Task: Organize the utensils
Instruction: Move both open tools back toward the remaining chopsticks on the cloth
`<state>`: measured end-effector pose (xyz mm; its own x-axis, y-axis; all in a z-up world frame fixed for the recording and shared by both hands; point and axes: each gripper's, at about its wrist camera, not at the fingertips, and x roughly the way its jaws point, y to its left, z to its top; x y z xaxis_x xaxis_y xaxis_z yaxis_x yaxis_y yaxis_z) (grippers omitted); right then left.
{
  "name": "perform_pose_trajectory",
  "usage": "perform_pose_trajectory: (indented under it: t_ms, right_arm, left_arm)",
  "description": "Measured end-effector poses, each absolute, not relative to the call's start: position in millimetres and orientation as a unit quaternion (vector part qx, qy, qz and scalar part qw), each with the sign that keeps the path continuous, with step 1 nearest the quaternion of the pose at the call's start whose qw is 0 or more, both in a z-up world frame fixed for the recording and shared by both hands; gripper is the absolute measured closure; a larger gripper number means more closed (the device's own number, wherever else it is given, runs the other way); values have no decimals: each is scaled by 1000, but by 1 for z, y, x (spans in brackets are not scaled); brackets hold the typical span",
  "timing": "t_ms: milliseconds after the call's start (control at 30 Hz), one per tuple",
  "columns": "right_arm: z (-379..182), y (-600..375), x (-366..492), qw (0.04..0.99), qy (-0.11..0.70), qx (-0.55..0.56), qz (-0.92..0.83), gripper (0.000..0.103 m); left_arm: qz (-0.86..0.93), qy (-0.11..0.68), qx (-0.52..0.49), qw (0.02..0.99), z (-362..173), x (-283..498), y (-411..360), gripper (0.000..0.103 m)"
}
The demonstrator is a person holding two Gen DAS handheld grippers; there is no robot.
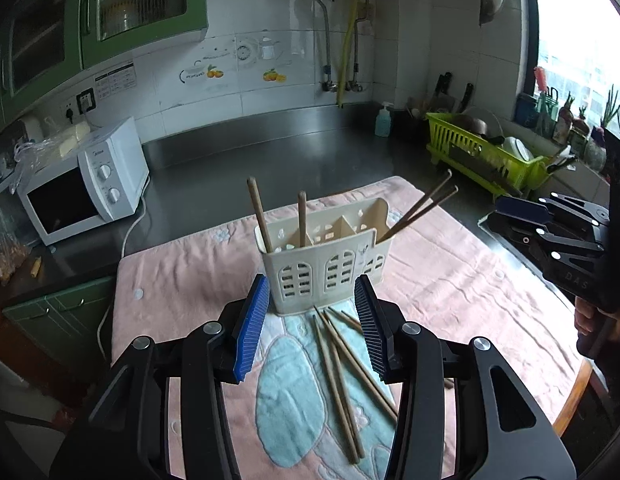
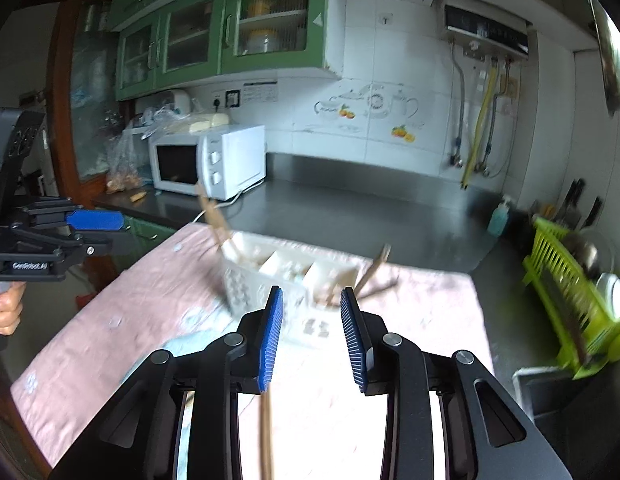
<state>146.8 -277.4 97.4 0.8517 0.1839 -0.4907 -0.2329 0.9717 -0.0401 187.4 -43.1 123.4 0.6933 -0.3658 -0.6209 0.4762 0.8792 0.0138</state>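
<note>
A cream plastic utensil holder stands on a pink towel. Two wooden chopsticks stand in its left compartment and two lean out of its right one. Several loose chopsticks lie on the towel in front of it. My left gripper is open and empty, just short of the holder and above the loose chopsticks. My right gripper is open over the towel near the holder, in a blurred view. One chopstick shows below its left pad. The right gripper also shows in the left wrist view.
A white microwave sits on the dark counter at left. A green dish rack with dishes stands at right, with a soap bottle behind. The table's round edge is at right.
</note>
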Motion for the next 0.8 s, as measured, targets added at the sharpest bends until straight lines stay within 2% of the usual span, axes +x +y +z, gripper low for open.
perform_pose_trajectory:
  t_ms: [500,567,700,800]
  right_arm:
    - [-42,-287,94,927,354,2,123,75]
    - [-56,-283,93,922,366,-1,123,76]
    - [-79,-278,94,911,392,-1,131,82]
    - [-91,-274,95,903,407,-5,134,83]
  left_arm:
    - [-194,389,59,899,-19,127,-29,58]
    - [-194,401,54,894,-34,125,-29,63]
    - [-185,418,48,888,-55,121,-29,66]
    - [-184,430,43,883,-66,121,-27,67]
